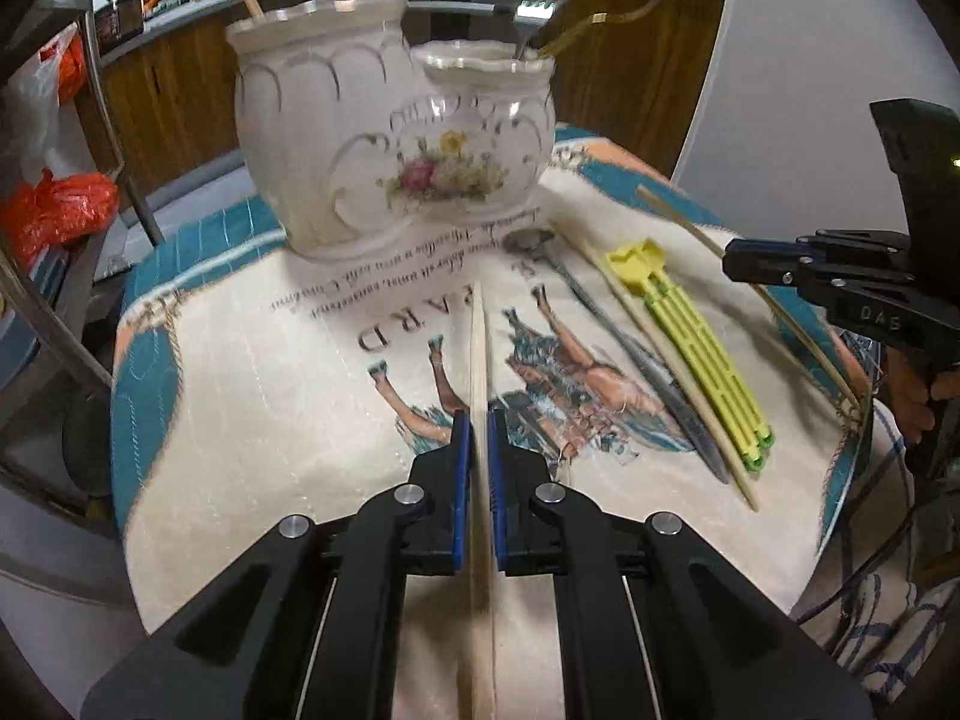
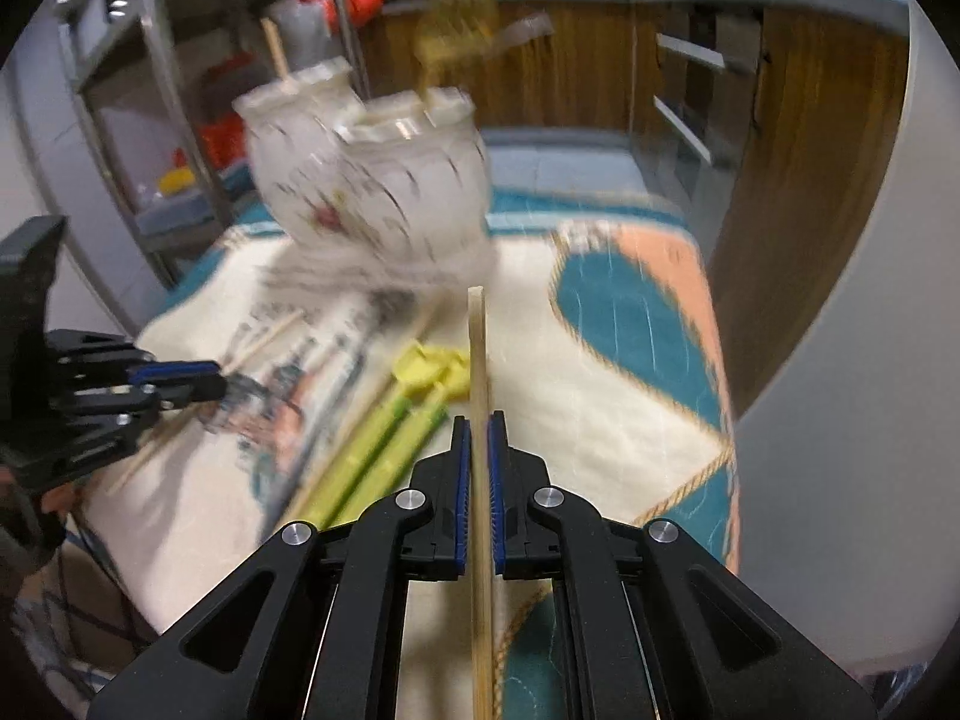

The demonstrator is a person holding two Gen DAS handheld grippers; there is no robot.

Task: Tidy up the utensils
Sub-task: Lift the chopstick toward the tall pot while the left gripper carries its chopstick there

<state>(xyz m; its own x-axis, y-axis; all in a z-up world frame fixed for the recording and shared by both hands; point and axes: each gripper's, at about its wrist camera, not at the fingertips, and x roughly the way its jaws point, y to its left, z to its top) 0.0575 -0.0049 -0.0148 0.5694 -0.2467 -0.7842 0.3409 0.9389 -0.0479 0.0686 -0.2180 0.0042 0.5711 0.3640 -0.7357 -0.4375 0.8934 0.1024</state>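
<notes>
Here we pinch a wooden chopstick (image 1: 478,354) in our left gripper (image 1: 479,438) and another chopstick (image 2: 478,372) in our right gripper (image 2: 479,444), both nearly closed, ceramic holder (image 1: 384,144) at twelve o'clock.

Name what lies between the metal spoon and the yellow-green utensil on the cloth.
One wooden chopstick lies between the metal spoon and yellow-green utensil; left wrist view.
</notes>
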